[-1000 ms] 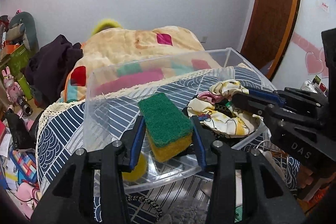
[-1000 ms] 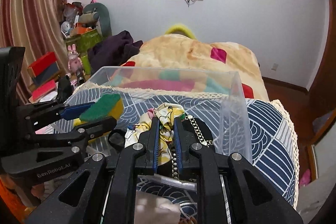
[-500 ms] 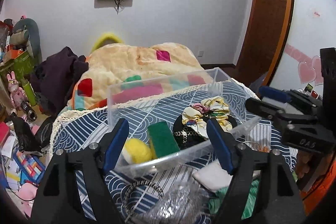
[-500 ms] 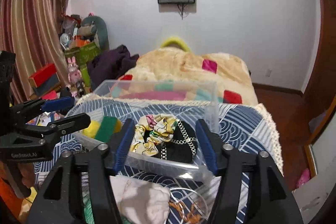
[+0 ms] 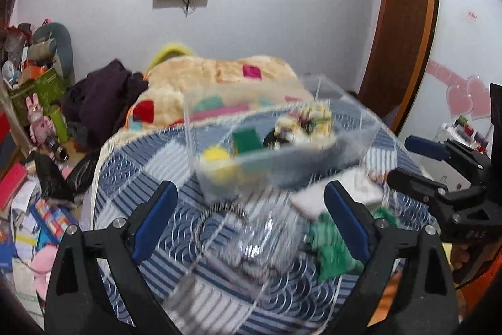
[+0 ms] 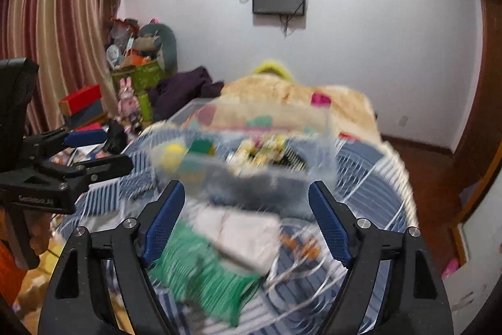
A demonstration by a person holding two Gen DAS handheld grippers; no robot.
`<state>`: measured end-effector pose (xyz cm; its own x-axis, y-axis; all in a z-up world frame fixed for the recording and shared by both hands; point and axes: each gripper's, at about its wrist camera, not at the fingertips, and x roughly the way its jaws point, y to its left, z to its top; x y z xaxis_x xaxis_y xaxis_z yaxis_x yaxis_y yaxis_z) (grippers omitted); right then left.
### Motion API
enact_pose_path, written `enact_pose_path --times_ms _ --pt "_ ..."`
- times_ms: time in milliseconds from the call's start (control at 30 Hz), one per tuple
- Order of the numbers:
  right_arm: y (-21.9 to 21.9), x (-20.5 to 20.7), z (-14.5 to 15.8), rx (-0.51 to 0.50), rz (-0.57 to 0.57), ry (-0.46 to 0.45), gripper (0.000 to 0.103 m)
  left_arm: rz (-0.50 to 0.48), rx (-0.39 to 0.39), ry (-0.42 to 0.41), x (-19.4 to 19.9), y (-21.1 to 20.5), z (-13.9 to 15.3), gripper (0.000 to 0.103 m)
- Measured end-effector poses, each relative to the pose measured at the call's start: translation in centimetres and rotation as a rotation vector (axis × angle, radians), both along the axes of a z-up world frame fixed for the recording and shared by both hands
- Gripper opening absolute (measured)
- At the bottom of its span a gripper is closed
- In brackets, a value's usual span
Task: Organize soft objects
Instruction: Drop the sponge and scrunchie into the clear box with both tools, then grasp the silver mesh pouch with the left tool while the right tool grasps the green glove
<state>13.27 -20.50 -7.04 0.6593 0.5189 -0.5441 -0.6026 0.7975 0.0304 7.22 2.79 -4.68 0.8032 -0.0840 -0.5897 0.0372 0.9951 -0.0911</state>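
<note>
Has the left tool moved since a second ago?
Yes. The left tool has backed away from the clear bin and opened; the green sponge it held now lies inside.

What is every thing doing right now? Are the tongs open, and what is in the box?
Left tongs: open, holding nothing.
Right tongs: open, holding nothing.
Clear box: on the bed, no lid, things inside.
Green sponge: in the box.
Yellow ball: in the box.
Flowery scrunchie: in the box.
Green cloth: outside the box.
White pad: outside the box.
</note>
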Motion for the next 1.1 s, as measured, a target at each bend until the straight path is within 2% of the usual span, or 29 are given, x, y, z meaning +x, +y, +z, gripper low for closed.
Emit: enact_pose_path --times_ms 100,233,367,500,667,800,900,1100 --pt "0.7 -0.4 -2.1 -0.011 0.037 0.076 0.078 0.015 0.006 0.048 -0.8 -0.2 -2.1 0.096" --pt "1.4 -0.5 -3.6 -0.036 0.063 0.116 0.076 0.019 -0.021 0.118 -1.3 -0.2 -4.9 0.095" --pt "2.4 -0.6 -4.7 -0.059 0.095 0.151 0.061 0.025 -0.033 0.141 -1.2 -0.5 -6.4 0.094" --pt "3.1 -0.4 -6.0 -0.100 0.107 0.172 0.039 0.007 -0.044 0.175 -0.3 -1.1 -7.8 0.076" --pt "2.2 -0.7 -5.6 -0.057 0.093 0.168 0.023 -0.003 -0.034 0.168 -0.3 -1.9 -8.3 0.059" --pt "1.6 -1.0 -5.0 -0.025 0.093 0.164 0.013 -0.011 -0.011 0.138 -0.9 -2.5 -8.1 0.037" --pt "1.2 -1.1 -4.6 -0.005 0.093 0.153 0.010 -0.015 -0.002 0.117 -1.3 -2.7 -7.7 0.031" --pt "0.0 -1.8 -3.5 0.030 0.089 0.120 0.009 0.010 0.008 0.063 -2.7 -2.5 -6.1 0.030"
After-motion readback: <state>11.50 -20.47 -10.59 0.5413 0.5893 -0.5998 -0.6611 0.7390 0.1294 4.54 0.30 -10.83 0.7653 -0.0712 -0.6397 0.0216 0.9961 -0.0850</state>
